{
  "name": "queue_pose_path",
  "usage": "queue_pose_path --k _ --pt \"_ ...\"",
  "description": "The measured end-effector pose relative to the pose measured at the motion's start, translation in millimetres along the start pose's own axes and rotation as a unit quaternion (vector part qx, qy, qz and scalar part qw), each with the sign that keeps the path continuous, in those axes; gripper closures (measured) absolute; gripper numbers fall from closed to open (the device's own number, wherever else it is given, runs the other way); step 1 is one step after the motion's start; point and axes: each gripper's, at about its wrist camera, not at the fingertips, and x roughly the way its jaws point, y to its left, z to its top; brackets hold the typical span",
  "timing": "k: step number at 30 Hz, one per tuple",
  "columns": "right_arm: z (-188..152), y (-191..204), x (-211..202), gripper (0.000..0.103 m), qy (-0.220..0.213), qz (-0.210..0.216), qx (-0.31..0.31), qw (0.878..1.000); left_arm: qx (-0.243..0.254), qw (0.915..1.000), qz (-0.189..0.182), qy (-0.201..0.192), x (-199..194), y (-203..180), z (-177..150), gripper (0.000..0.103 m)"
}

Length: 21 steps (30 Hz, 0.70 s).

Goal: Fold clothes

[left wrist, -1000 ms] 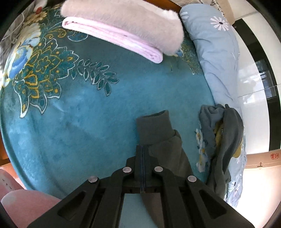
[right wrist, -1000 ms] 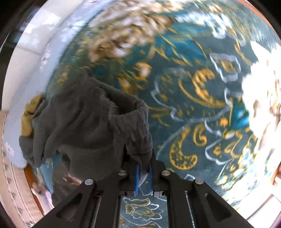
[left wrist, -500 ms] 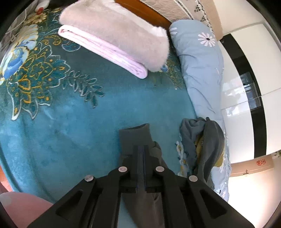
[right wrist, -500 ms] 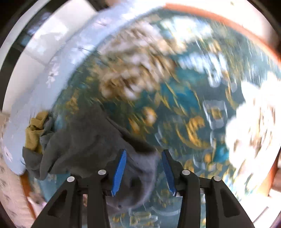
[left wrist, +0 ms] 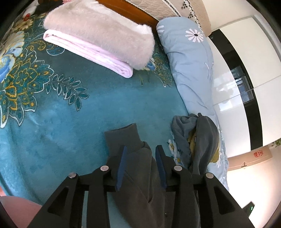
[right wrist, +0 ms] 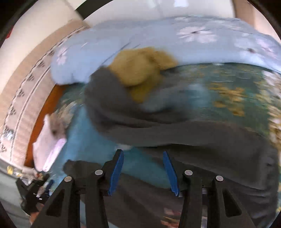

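Note:
A dark grey garment lies on the teal floral bedspread. Its ribbed cuff and sleeve run between the fingers of my left gripper, which is open just above it. A bunched pile of grey and mustard clothes lies to the right by the pillow. In the blurred right wrist view, the grey garment spreads across the bed with the mustard piece beyond it. My right gripper is open and empty over it.
A folded pink and fluffy blanket lies at the far side of the bed. A long light-blue daisy pillow runs along the right edge, also in the right wrist view. Wooden headboard and white wardrobe behind.
Both grippers have opened and let go of the grey garment. The right gripper has swung quickly round to face the pile and pillow. The left has drawn back a little.

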Motion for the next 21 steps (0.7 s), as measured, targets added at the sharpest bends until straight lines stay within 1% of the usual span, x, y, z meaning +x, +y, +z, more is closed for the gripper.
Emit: queue_pose_path --k 1,2,3,4,7,9,11,15,18,21 --pt "4 11 8 0.052 0.004 0.022 0.000 1.000 -0.003 1.0000 0.000 0.003 1 1 0 0.061" --pt "5 20 13 0.052 0.003 0.034 -0.004 0.999 -0.003 1.0000 0.002 0.006 2 1 0 0.060" --pt "6 27 17 0.049 0.002 0.041 -0.009 0.999 -0.002 0.9999 0.005 0.009 4 1 0 0.060" --pt "6 34 22 0.047 0.003 0.042 -0.014 0.999 0.003 0.9999 0.009 0.012 6 0 -1 0.060" --pt "9 54 48 0.047 0.019 0.023 -0.050 0.998 0.017 0.9997 0.010 0.016 12 -5 -1 0.060" --pt "13 73 65 0.047 0.024 -0.002 -0.095 0.995 0.025 0.9994 0.013 0.019 17 -8 -2 0.060" --pt "17 92 81 0.047 0.025 -0.032 -0.144 0.989 0.027 0.9992 0.018 0.023 20 -8 -2 0.060" --pt "22 116 113 0.047 0.008 -0.111 -0.220 0.969 0.017 0.9993 0.022 0.024 25 -2 0 0.060" --pt "23 122 133 0.047 0.003 -0.154 -0.260 0.953 0.010 0.9994 0.020 0.026 29 1 2 0.060" --pt "28 122 142 0.049 0.002 -0.185 -0.269 0.945 0.001 0.9993 0.022 0.030 32 5 3 0.060"
